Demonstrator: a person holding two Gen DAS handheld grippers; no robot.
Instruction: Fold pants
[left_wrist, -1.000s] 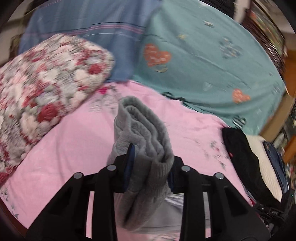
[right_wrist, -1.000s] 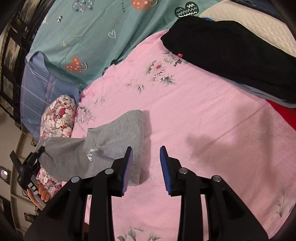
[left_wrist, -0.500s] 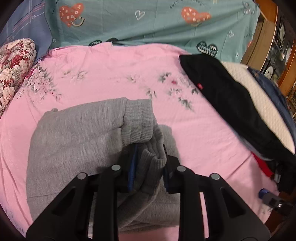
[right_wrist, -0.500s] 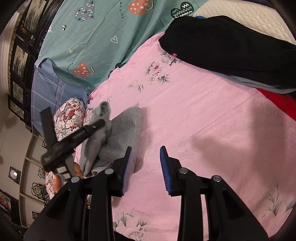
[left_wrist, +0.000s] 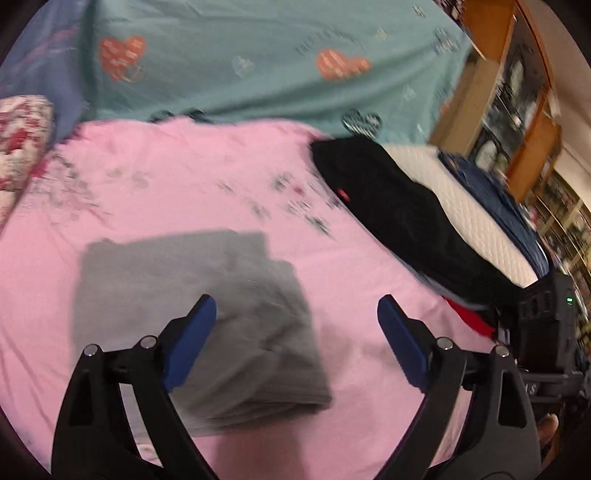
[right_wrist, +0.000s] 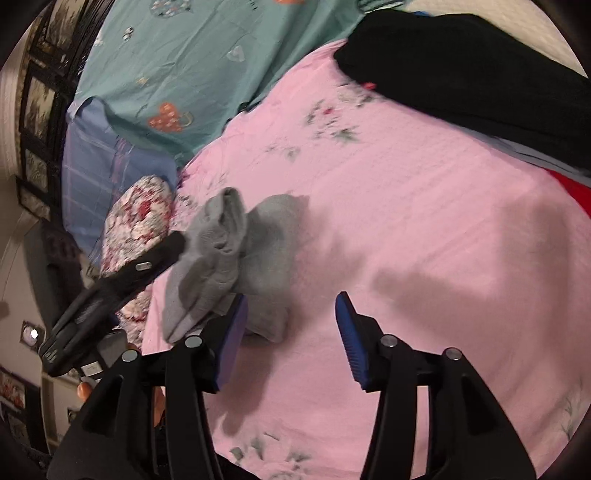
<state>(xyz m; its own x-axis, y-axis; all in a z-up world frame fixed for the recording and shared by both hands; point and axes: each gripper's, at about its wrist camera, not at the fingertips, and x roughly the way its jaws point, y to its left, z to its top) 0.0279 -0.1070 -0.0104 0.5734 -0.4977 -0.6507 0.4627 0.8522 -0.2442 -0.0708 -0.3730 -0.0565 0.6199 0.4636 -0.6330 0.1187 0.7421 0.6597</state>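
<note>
The grey pants (left_wrist: 207, 302) lie folded in a thick stack on the pink bed sheet (left_wrist: 184, 173). My left gripper (left_wrist: 295, 301) hovers just above their right part. Its jaws are opening wide and the blue pads do not press on the cloth. In the right wrist view the pants (right_wrist: 258, 258) lie left of centre, with one end bunched up beside the left gripper's black finger (right_wrist: 147, 262). My right gripper (right_wrist: 291, 297) hangs over the sheet with its jaws opening. Only its left pad is near the pants' edge, and nothing sits between the pads.
A pile of black (left_wrist: 406, 221), white quilted (left_wrist: 461, 192) and dark blue clothes lies along the bed's right side. A teal sheet with hearts (left_wrist: 258, 55) covers the far end. At the left is a floral pillow (left_wrist: 18, 140). Wooden shelves (left_wrist: 517, 110) stand beyond.
The left gripper carried the pants' cuff end over onto the rest, then let go and spread wide. The pants now lie flat. The right gripper's jaws have widened.
</note>
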